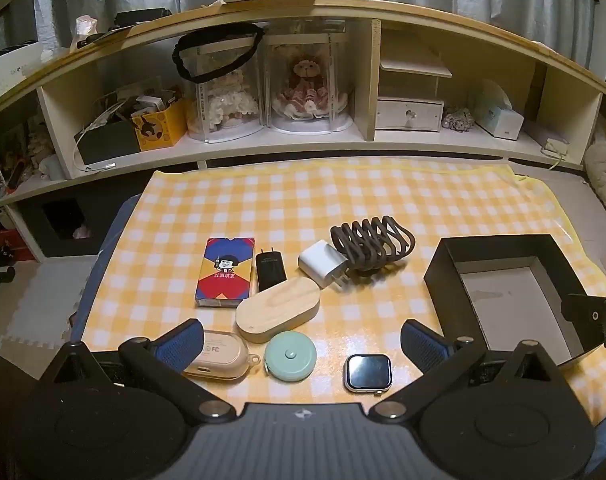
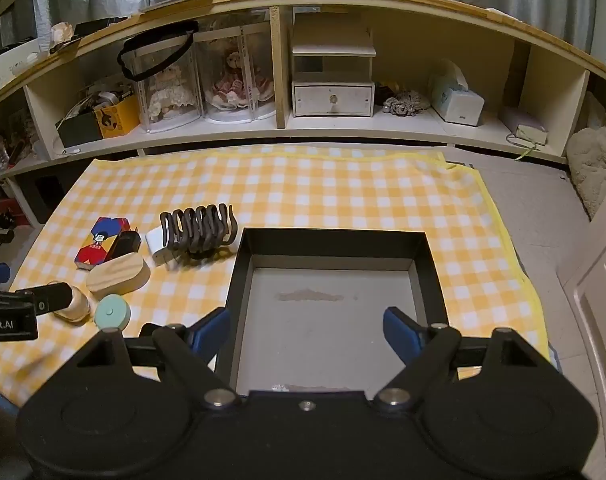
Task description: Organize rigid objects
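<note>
Left wrist view first: your left gripper [image 1: 303, 344] hangs over the near edge of the yellow checked cloth [image 1: 343, 196] with its blue pads spread wide and nothing between them gripped. Just beyond the left pad you see a beige earbud case [image 1: 219, 354], partly hidden by that finger. Beside it lies a mint round tape measure [image 1: 290, 355], and further right a smartwatch body [image 1: 367, 372], both on the cloth between your pads. Behind these a wooden oval block [image 1: 278, 309] lies flat, touching the black charger plug [image 1: 270, 270] at its far side. A red and blue card box [image 1: 226, 271] sits left of that plug. A white charger [image 1: 323, 264] rests against the brown claw hair clip [image 1: 373, 248]. The black open box [image 1: 499, 284] stands to the right, well apart from the small items, its grey floor bare. At the right edge you catch part of your other gripper.

Right wrist view: your right gripper [image 2: 307, 330] hovers over the near rim of the black open box [image 2: 431, 280], pads apart and holding nothing. Every small item lies on the cloth to the left of the box; the hair clip [image 2: 199, 228] is nearest its far left corner. Your left gripper's finger [image 2: 43, 300] shows at the left edge, above the earbud case [image 2: 75, 306].
</note>
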